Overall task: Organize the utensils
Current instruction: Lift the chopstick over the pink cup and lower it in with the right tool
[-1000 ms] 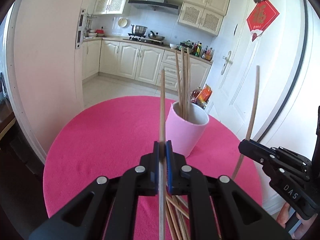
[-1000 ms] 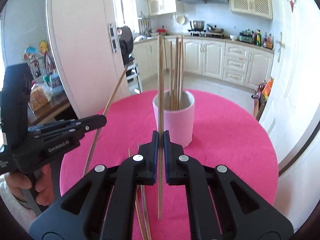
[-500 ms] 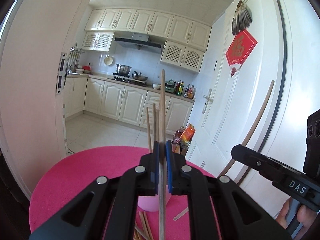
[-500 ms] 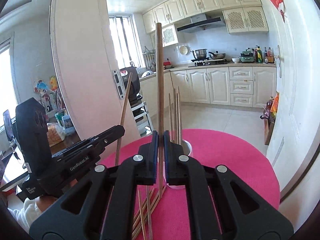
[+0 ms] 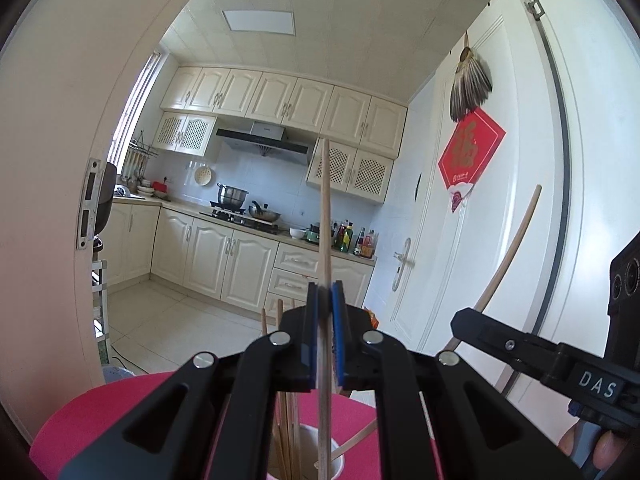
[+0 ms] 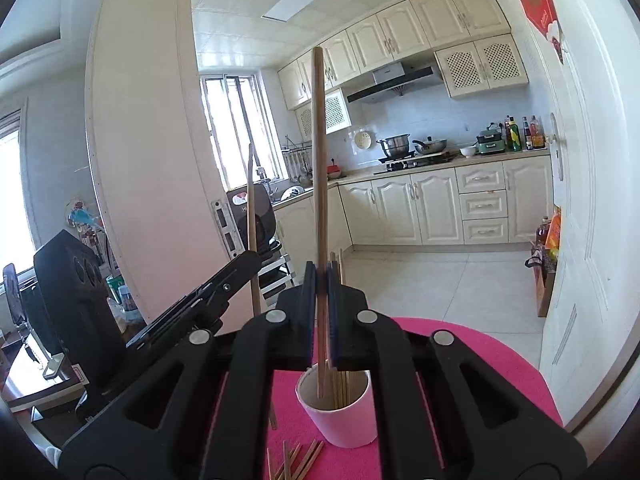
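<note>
On pink round table (image 6: 500,364) in kitchen: cup (image 6: 344,420); both grippers (image 5: 325,336) (image 6: 321,312) each clamp a chopstick (image 5: 326,216) (image 6: 319,160).

left gripper (image 5: 325,332) jaws clamping upright chopstick (image 5: 325,216), pink cup (image 5: 338,464) below

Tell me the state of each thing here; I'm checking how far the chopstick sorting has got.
Left gripper: shut on a chopstick, held upright.
Right gripper: shut on a second chopstick, upright, its lower end over the cup's mouth.
Cup: upright on the pink table, several chopsticks already standing inside.
Loose chopsticks: lying flat on the table, not yet sorted.
</note>
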